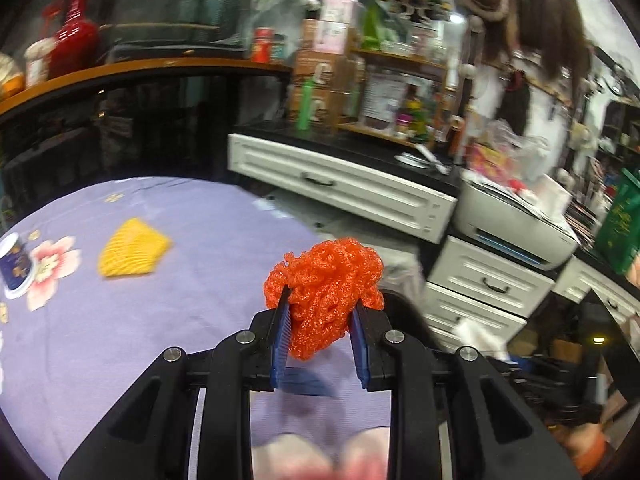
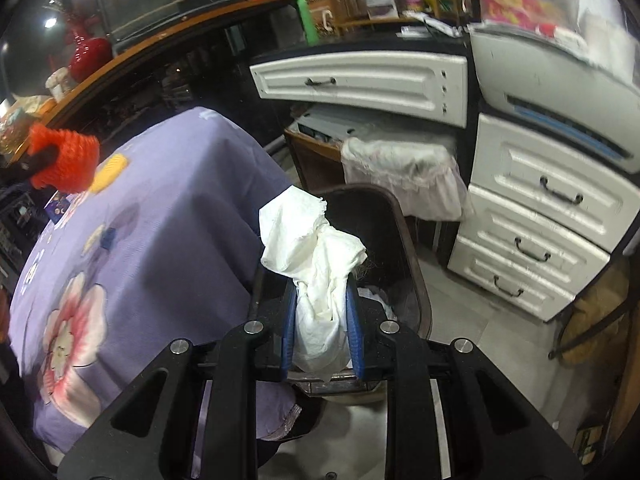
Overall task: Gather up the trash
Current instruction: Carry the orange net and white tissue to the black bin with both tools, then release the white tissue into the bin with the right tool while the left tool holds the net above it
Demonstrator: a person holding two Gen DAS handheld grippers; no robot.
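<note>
The right gripper (image 2: 320, 300) has its fingers (image 2: 289, 320) closed on a crumpled white tissue (image 2: 316, 256), which hangs directly over the dark bin (image 2: 404, 240) standing on the floor just off the near corner of the desk (image 2: 168, 200). The left gripper (image 1: 320, 308) likewise has its fingers (image 1: 280, 328) pinched narrowly on an orange mesh wad (image 1: 326, 280), carried above the purple-clothed desk's edge, with the bin's rim apparently just beyond it, though that part of the left view is dark and hard to read. A yellow mesh piece (image 1: 132, 252) and a blue cup (image 1: 16, 266) lie toward the desk's far side, not yet collected. To do the drop well, the tissue should be let go only with the fingers squarely over the bin's mouth, low enough that the light paper does not drift onto the floor or snag on the rim. The orange wad is springy and may cling to the pads, so a wide opening above the bin's middle would probably serve best.
</note>
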